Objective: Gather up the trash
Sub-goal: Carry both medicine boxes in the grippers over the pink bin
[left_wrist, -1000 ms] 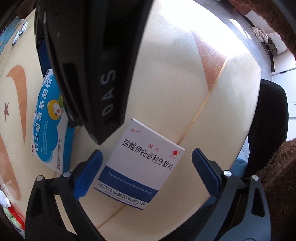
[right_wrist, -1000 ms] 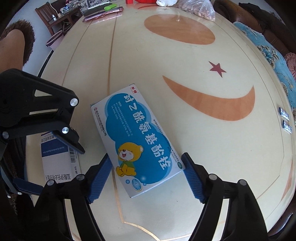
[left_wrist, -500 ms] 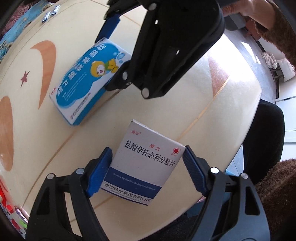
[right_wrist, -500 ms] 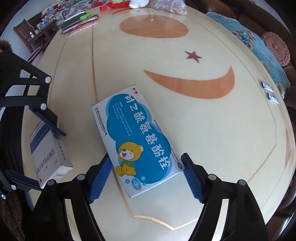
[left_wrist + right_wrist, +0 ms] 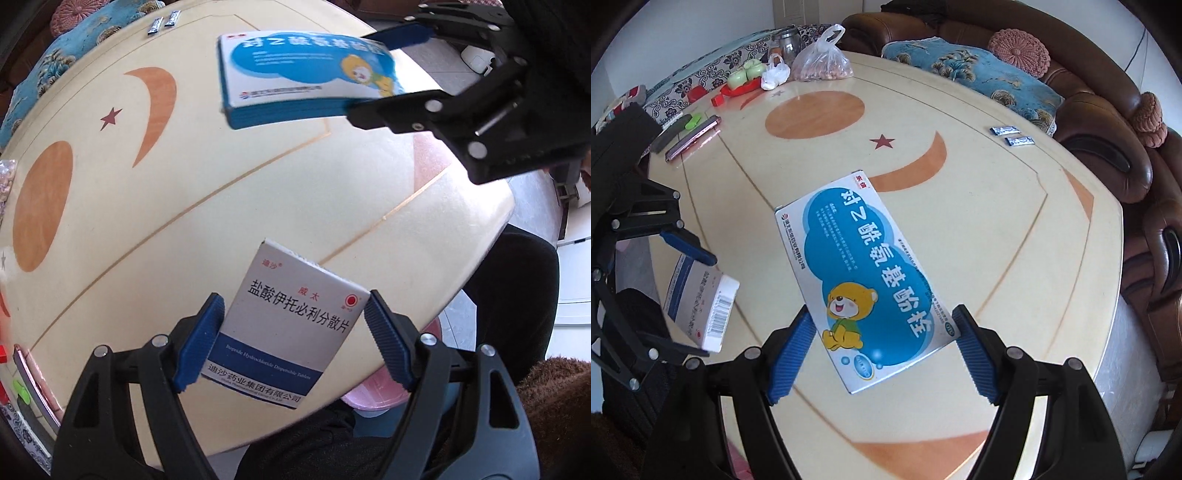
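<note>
My left gripper (image 5: pixel 293 341) is shut on a white and blue medicine box (image 5: pixel 284 325) and holds it above the cream table (image 5: pixel 221 192) near its edge. That box and the left gripper (image 5: pixel 677 291) also show at the left of the right wrist view (image 5: pixel 698 299). My right gripper (image 5: pixel 882 350) is shut on a blue medicine box with a cartoon bear (image 5: pixel 864 280) and holds it lifted off the table. The left wrist view shows this box (image 5: pixel 303 79) in the air at the upper right, held by the right gripper (image 5: pixel 391 66).
Two small blue sachets (image 5: pixel 1012 135) lie near the table's far right edge. A phone (image 5: pixel 692 138), green and red items (image 5: pixel 742 79) and a plastic bag of nuts (image 5: pixel 822 62) sit at the far side. A brown sofa (image 5: pixel 1108 140) wraps around. A pink bin (image 5: pixel 373 391) is below the table edge.
Both grippers have risen from the table with their boxes held. The right gripper with the bear box has swung up and away to the upper right of the left wrist view.
</note>
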`<state>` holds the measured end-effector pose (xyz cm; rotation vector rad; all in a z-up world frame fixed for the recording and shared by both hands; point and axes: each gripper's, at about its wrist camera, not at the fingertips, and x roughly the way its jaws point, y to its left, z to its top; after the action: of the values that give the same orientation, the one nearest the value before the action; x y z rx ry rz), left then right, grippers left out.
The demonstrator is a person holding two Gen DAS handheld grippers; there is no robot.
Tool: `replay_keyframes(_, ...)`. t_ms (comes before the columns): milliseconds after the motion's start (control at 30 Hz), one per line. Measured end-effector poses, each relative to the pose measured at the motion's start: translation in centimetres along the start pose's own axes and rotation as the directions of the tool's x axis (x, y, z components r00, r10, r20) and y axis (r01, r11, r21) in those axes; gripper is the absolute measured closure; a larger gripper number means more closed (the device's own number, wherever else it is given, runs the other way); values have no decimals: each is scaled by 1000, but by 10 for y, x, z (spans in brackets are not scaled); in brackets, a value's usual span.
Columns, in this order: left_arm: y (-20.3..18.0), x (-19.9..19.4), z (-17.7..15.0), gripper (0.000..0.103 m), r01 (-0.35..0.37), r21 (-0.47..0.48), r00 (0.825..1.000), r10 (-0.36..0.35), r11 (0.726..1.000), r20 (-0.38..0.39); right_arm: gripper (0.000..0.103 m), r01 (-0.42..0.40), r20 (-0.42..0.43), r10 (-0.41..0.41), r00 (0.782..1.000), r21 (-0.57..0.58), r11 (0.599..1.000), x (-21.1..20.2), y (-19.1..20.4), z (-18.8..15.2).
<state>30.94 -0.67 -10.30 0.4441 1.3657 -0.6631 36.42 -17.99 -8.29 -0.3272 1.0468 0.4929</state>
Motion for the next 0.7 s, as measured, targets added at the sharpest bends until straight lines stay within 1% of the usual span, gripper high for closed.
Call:
replay_keyframes(133, -15, -21, -24, 26, -14, 8, 999, 13, 1000, 30, 30, 48, -8, -48, 999, 28, 998, -32, 17, -31)
replay_keyframes(233, -28, -32, -41, 26, -22, 21, 999, 21, 1000, 47, 30, 56, -28, -54, 998, 56, 997, -48, 30, -56)
replay_keyframes(367, -60, -43, -53, 26, -28, 35, 997, 25, 999, 67, 30, 75, -40, -73, 997, 57, 996, -69, 53, -84)
replay_keyframes(433, -77, -42, -62, 26, -31, 34, 997, 29, 999, 75, 30, 77, -36, -75, 997, 60, 995, -80, 64, -96)
replay_keyframes(600, -90, -38, -85, 26, -14, 31, 996, 12, 999, 87, 30, 73, -18, -72, 997, 75, 995, -107, 89, -125)
replay_keyframes(700, -100, -29, -96, 26, -6, 32, 997, 3, 999, 81, 30, 92, -8, -92, 996, 71, 993, -119, 103, -143)
